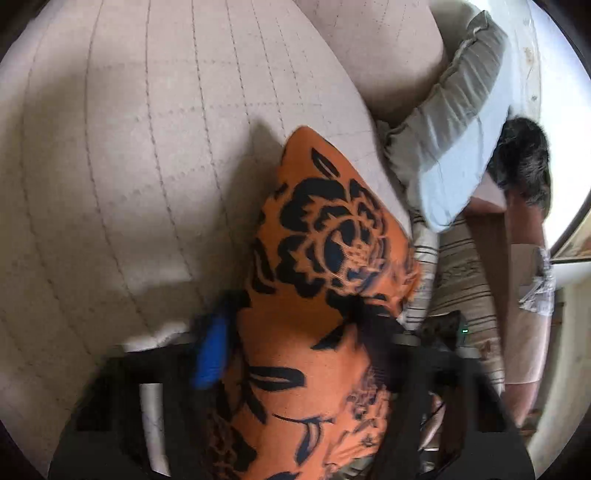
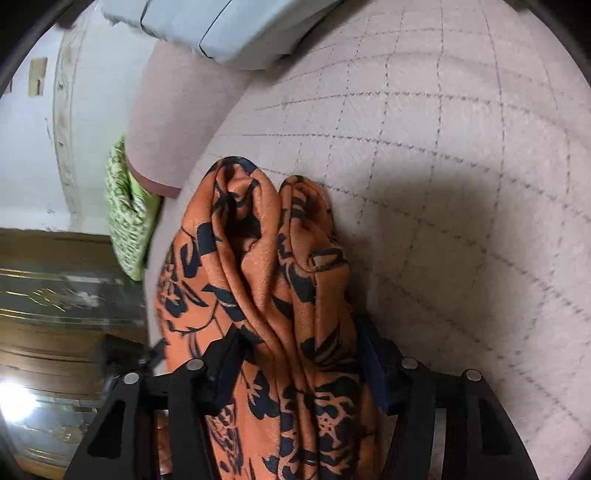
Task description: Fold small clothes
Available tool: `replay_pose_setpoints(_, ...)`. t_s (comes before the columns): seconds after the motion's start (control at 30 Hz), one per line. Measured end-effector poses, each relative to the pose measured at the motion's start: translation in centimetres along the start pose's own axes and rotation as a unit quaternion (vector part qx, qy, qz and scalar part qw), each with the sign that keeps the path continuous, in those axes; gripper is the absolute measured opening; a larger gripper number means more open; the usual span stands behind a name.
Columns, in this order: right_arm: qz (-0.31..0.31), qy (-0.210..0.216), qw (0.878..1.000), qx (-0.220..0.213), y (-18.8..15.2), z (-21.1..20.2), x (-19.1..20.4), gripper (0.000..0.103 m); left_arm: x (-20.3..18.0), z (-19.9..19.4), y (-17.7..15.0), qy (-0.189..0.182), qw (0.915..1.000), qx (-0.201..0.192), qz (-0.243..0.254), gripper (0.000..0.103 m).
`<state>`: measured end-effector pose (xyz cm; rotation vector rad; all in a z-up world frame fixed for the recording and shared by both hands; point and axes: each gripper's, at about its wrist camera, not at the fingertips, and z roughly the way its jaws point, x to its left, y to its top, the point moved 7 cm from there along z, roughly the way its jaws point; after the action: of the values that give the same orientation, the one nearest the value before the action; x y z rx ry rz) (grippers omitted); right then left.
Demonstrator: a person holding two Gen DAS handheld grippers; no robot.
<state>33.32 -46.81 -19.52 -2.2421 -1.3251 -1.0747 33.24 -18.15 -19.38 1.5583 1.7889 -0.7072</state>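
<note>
Pale quilted upholstery with a stitched grid [image 1: 147, 155] filled most of the left wrist view, and over it hung the orange fabric garment printed with black flowers [image 1: 332, 236], one pointed corner reaching up toward the cushions. The left gripper [image 1: 295, 332] had its fingers closed in on the cloth from both sides, a blue pad [image 1: 210, 350] pressed against the left edge and the dark finger on the right partly hidden by blur. Behind the garment leaned a grey-green frilled pillow [image 1: 454, 103] with a pale blue face, and beside it lay striped beige cloth [image 1: 465, 266]; a dark furry shape [image 1: 524, 155] sat near the right edge, too blurred to identify. From the right wrist view, the same quilted surface [image 2: 443, 147] spread to the right, while the garment [image 2: 266, 280] bunched in thick vertical folds between the fingers of the right gripper [image 2: 295, 354], which pinched it tightly. A green patterned cushion [image 2: 125, 214] showed at the left, with a pale blue pillow [image 2: 229, 33] above.
</note>
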Motion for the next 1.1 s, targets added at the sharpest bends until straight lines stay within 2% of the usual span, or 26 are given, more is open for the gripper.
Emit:
replay_pose_setpoints(0.03, 0.000, 0.004, 1.000, 0.004, -0.2, 0.0, 0.2, 0.039, -0.2, -0.4, -0.1, 0.005, 0.9999, -0.005, 0.009, 0.032)
replay_pose_setpoints(0.1, 0.000, 0.016, 1.000, 0.009, -0.7, -0.4, 0.9, 0.028, -1.0, -2.0, -0.6, -0.017, 0.9998, -0.004, 0.012, 0.027)
replay_pose_setpoints(0.17, -0.008, 0.024, 1.000, 0.003, -1.1, -1.3, 2.3, 0.025, -1.8, -4.6, -1.2, -0.032, 0.9991, -0.010, 0.027, 0.027)
replay_pose_setpoints(0.27, -0.018, 0.060, 0.998, 0.002, -2.5, -2.2, 5.2, 0.024, -1.4, -8.9, -1.2, -0.048, 0.9981, -0.031, 0.025, 0.026)
replay_pose_setpoints(0.3, -0.019, 0.071, 0.997, 0.004, -3.1, -2.0, 6.1, 0.024, -1.1, -9.4, -0.8, -0.041, 0.9983, -0.035, 0.022, 0.027)
replay_pose_setpoints(0.37, -0.024, 0.079, 0.996, 0.012, -4.2, -1.1, 7.5, 0.024, 0.4, -9.7, 0.1, 0.008, 0.9989, -0.044, 0.016, 0.032)
replay_pose_setpoints(0.4, -0.028, 0.074, 0.997, 0.013, -4.5, -0.2, 7.8, 0.024, 1.8, -9.4, 0.4, 0.058, 0.9973, -0.044, 0.010, 0.038)
replay_pose_setpoints(0.47, -0.039, 0.041, 0.998, 0.019, -4.9, 2.4, 7.6, 0.025, 3.5, -9.2, 0.2, 0.132, 0.9902, -0.043, 0.018, 0.039)
replay_pose_setpoints(0.53, -0.044, -0.008, 0.999, 0.017, -5.1, 4.2, 6.6, 0.027, 3.3, -10.0, -1.0, 0.099, 0.9938, -0.044, 0.026, 0.042)
replay_pose_setpoints(0.57, -0.031, -0.001, 0.999, 0.013, -5.2, 4.0, 6.3, 0.027, 3.1, -11.0, -2.1, 0.091, 0.9940, -0.051, 0.033, 0.042)
replay_pose_setpoints(0.6, -0.023, 0.015, 1.000, 0.007, -5.4, 3.2, 6.3, 0.028, 2.9, -11.7, -2.8, 0.090, 0.9931, -0.061, 0.044, 0.048)
replay_pose_setpoints(0.63, -0.031, 0.022, 0.999, -0.004, -5.8, 1.9, 6.7, 0.029, 2.7, -12.5, -3.9, 0.090, 0.9913, -0.073, 0.063, 0.062)
replay_pose_setpoints(0.67, -0.050, 0.014, 0.999, -0.015, -6.4, 0.6, 7.1, 0.037, 2.6, -13.0, -4.8, 0.096, 0.9889, -0.082, 0.079, 0.067)
replay_pose_setpoints(0.7, -0.070, 0.005, 0.997, -0.031, -7.3, -0.9, 7.6, 0.057, 2.8, -13.3, -6.0, 0.106, 0.9857, -0.090, 0.095, 0.069)
replay_pose_setpoints(0.73, -0.081, -0.002, 0.996, -0.044, -8.6, -2.3, 8.0, 0.065, 3.0, -13.3, -6.7, 0.111, 0.9845, -0.091, 0.101, 0.069)
replay_pose_setpoints(0.77, -0.089, -0.006, 0.995, -0.048, -10.0, -3.2, 8.3, 0.070, 3.5, -13.2, -7.6, 0.115, 0.9839, -0.087, 0.105, 0.069)
replay_pose_setpoints(0.83, -0.108, 0.001, 0.994, -0.034, -13.6, -4.1, 8.5, 0.069, 4.2, -12.1, -9.2, 0.108, 0.9873, -0.066, 0.096, 0.069)
replay_pose_setpoints(0.93, -0.106, -0.027, 0.994, -0.014, -17.4, -3.3, 7.0, 0.069, 5.0, -10.2, -11.1, 0.101, 0.9897, -0.047, 0.090, 0.069)
replay_pose_setpoints(0.97, -0.100, -0.041, 0.994, -0.005, -18.1, -2.6, 6.0, 0.062, 5.2, -9.8, -11.3, 0.106, 0.9894, -0.048, 0.087, 0.069)
replay_pose_setpoints(1.0, -0.089, -0.056, 0.994, 0.004, -18.6, -1.7, 5.0, 0.045, 5.6, -9.1, -11.8, 0.112, 0.9895, -0.046, 0.079, 0.069)
replay_pose_setpoints(1.07, -0.067, -0.055, 0.996, 0.014, -18.9, -1.1, 3.6, 0.025, 5.3, -9.4, -12.1, 0.118, 0.9883, -0.059, 0.077, 0.069)
replay_pose_setpoints(1.1, -0.054, -0.052, 0.997, 0.005, -19.1, -1.6, 3.5, 0.017, 4.9, -9.7, -12.5, 0.121, 0.9883, -0.053, 0.077, 0.069)
